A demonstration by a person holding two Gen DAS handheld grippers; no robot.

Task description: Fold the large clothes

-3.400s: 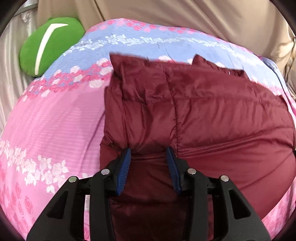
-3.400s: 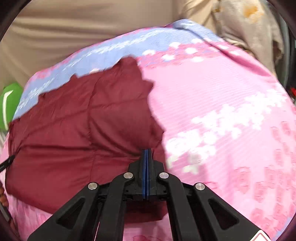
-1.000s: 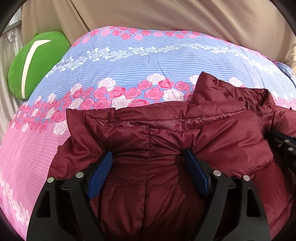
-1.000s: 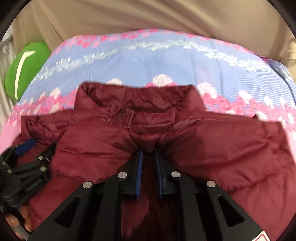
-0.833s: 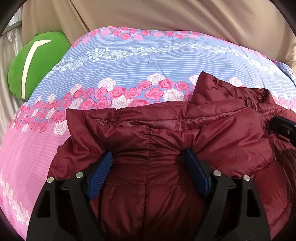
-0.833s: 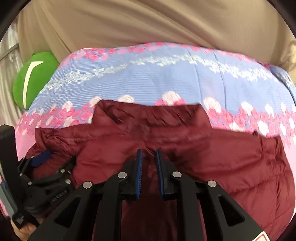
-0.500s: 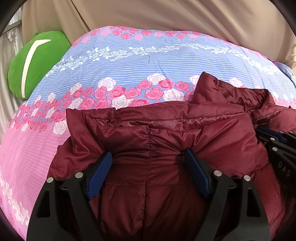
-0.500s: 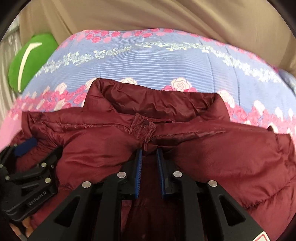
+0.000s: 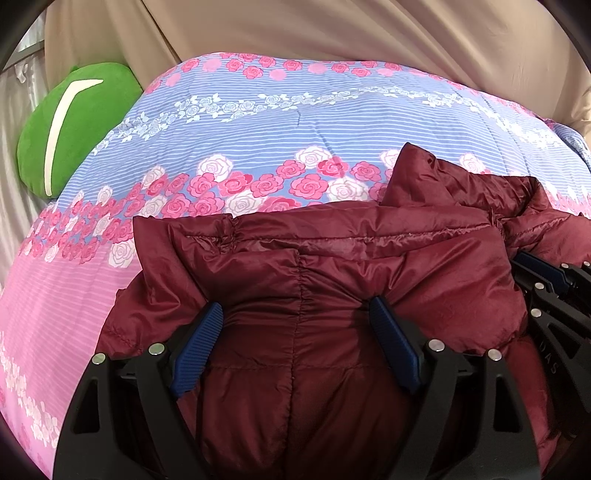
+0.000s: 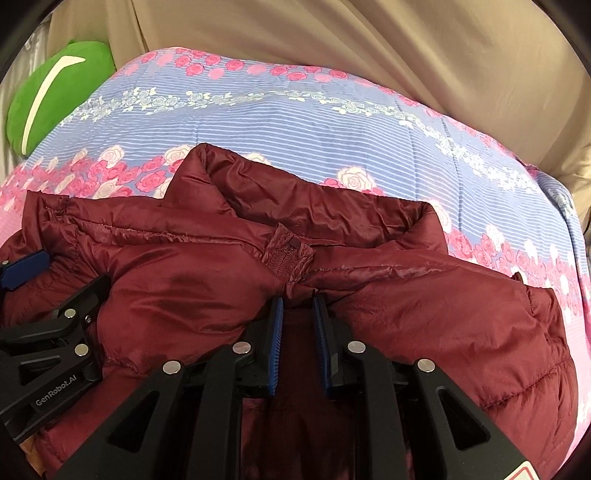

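A dark red puffer jacket [image 9: 332, 266] lies folded on the bed, its collar at the far edge; it also fills the right wrist view [image 10: 388, 295]. My left gripper [image 9: 297, 314] is wide open, its jaws pressed down on either side of a bulge of jacket fabric near the left shoulder. My right gripper [image 10: 298, 302] is a little open, with a narrow gap between the jaws, resting on the jacket just below the collar tab. Each gripper shows at the edge of the other's view.
The jacket lies on a quilt [image 9: 295, 122] with blue and pink stripes and roses. A green cushion [image 9: 70, 125] lies at the far left. Beige curtain cloth [image 9: 369, 33] hangs behind the bed.
The jacket's lower half has been folded up toward the collar. In the last second the right gripper shifted over the collar and its jaws opened a little wider. The left gripper stayed put.
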